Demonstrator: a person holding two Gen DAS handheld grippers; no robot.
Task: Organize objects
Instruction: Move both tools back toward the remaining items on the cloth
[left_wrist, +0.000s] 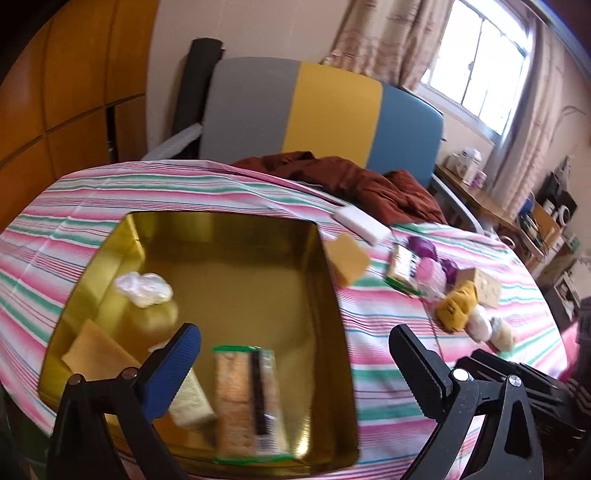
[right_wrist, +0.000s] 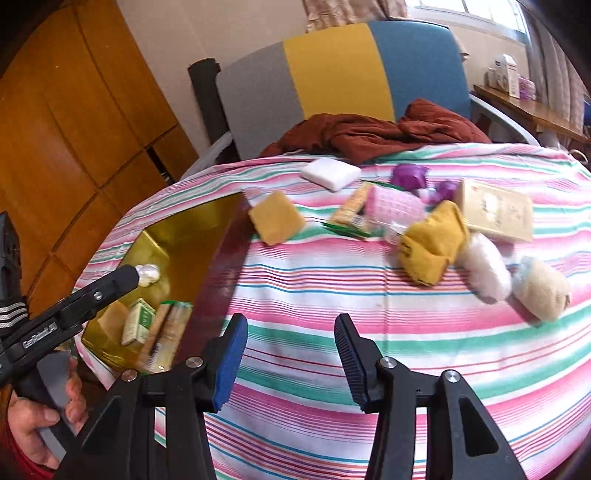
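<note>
i'm working in someone's home, a lived-in bedroom or sitting room by the look of it. the table (right_wrist: 369, 314) wears a pink, green and white striped cloth, and behind it sits a chair (left_wrist: 332, 110) upholstered in grey, yellow and blue with a rust-brown garment (right_wrist: 369, 133) dumped on it. i see wooden wardrobe doors (right_wrist: 74, 129) on one side, patterned curtains (left_wrist: 391, 37) at a bright window (left_wrist: 476, 62), and a cluttered side desk (left_wrist: 491, 206).

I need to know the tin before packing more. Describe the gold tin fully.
The gold tin is a rectangular, open-topped box with shiny, mirror-like metal walls and rounded corners. It sits on the striped cloth at the left of the spread. Inside lie a cracker pack, a tan sponge, a pale bar and a crumpled white wrapper. The left gripper hangs open above it.
</note>
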